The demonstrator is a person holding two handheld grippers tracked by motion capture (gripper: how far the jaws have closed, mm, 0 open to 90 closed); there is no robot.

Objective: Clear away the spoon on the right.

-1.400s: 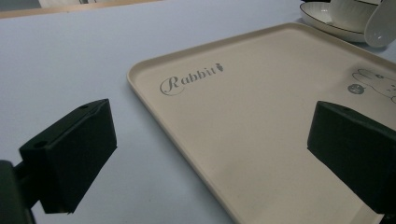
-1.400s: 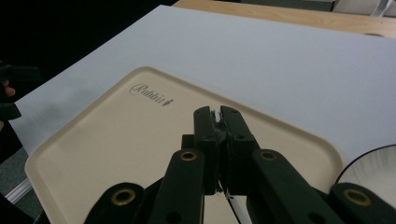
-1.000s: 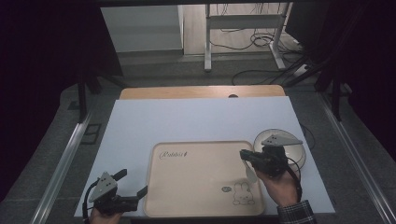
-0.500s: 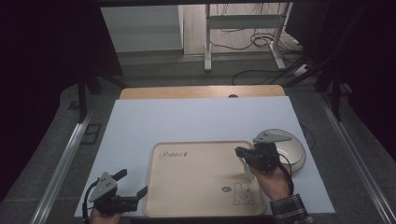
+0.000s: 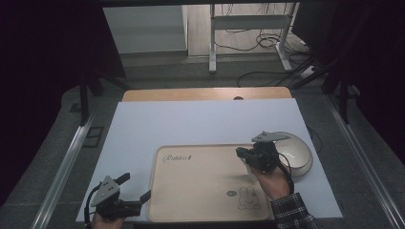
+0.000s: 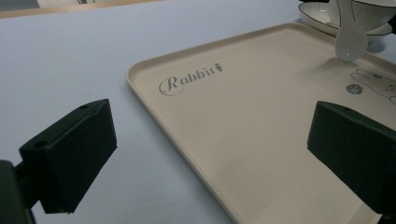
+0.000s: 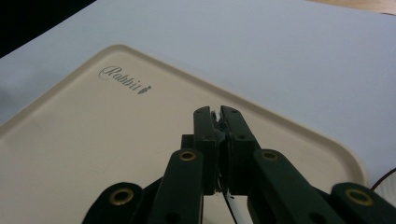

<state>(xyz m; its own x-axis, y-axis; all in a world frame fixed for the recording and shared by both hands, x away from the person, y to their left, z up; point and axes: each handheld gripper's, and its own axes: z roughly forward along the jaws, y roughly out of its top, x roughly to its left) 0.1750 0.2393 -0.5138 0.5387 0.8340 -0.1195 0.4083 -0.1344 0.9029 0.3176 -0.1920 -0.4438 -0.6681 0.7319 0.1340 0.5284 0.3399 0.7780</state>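
Note:
A beige tray printed with "Rabbit" and a rabbit drawing lies on the white table mat. My right gripper hovers over the tray's right edge, shut on the handle of a white spoon that hangs bowl-down above the tray. In the right gripper view the jaws pinch a sliver of white handle over the tray. My left gripper rests at the tray's front left corner, open and holding nothing.
A white bowl on a plate stands just right of the tray, behind the right gripper. The white mat stretches beyond the tray, with a wooden table strip at the far edge.
My right gripper has moved left from over the bowl to above the tray's right edge, carrying the spoon. The left gripper has stayed put.

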